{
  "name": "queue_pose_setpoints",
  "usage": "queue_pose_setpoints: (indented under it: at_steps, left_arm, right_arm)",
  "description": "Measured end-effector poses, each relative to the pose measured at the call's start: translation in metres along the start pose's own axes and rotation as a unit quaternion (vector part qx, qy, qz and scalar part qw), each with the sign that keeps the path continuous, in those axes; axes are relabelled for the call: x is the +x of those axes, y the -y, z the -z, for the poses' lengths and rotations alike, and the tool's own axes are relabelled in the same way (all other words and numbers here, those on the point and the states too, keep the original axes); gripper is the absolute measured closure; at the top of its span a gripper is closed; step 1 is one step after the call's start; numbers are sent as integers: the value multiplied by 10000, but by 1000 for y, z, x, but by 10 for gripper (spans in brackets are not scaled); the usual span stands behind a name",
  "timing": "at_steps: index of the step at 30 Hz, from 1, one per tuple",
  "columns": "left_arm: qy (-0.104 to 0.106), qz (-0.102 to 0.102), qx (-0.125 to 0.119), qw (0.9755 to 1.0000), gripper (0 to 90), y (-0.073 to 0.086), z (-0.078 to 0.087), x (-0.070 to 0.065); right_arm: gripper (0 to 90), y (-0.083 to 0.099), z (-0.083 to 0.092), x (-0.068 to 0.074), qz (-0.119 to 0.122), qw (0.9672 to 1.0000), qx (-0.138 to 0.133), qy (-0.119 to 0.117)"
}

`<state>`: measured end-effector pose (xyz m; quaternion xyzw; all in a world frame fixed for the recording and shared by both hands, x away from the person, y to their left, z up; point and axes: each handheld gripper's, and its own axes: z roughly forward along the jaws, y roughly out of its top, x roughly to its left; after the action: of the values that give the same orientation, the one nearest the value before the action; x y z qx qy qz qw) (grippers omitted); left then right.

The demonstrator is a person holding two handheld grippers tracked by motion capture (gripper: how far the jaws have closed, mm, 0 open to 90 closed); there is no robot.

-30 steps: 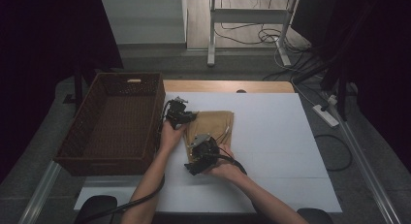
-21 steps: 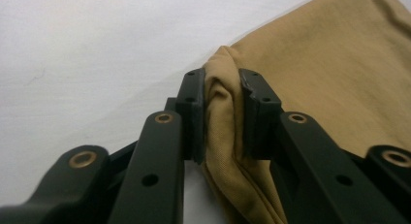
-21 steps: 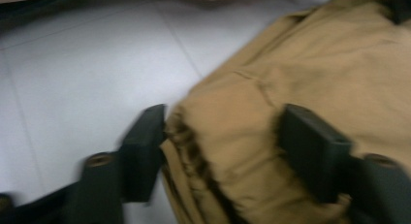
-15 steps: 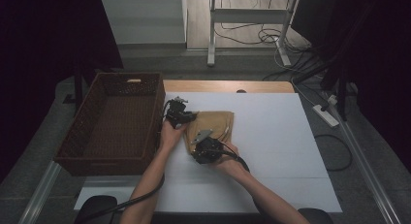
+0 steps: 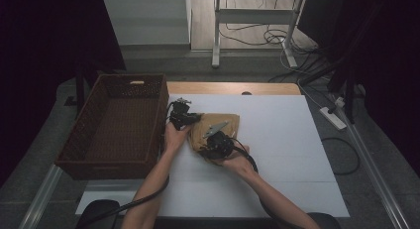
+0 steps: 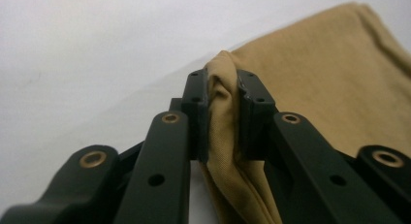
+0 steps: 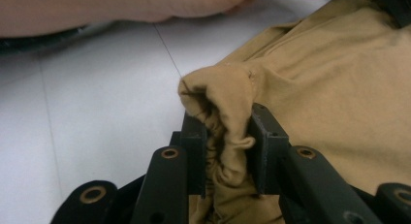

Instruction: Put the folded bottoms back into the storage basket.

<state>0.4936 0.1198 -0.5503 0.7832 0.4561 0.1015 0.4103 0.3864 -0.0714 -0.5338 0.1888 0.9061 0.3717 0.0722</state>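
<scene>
Tan cloth pinched in both: left hand-held gripper and right hand-held gripper, jaws just closed.

From the high view you get a dim, underexposed room: the white table is the one bright patch, lit from above, while both side edges sink into near-black and the wicker basket shows little detail. In your left gripper view the light is soft and even, with the tan cloth sharp at the pinch, softer farther back, and the nearest black links slightly blurred. Your right gripper view is similarly bright, with gentle shadow in the cloth's gathered folds, no glare, and a blurred forearm at the top edge.
</scene>
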Motion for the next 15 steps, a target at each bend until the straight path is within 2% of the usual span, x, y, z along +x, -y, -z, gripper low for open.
queue_pose_setpoints:
  at_steps: [5, 10, 15]
  left_arm:
    - [118, -36, -143, 9998, 776, -14, 11, -6]
    - [143, -262, -211, 9993, 777, -33, 25, -18]
    - [94, -463, -206, 9987, 778, -50, 38, -28]
  right_arm:
    - [725, -6, 13, -2, 250, 9995, -165, -107]
    - [728, -14, 32, -8, 154, 9985, -394, -348]
    - [728, -25, 47, -8, 161, 9971, -607, -434]
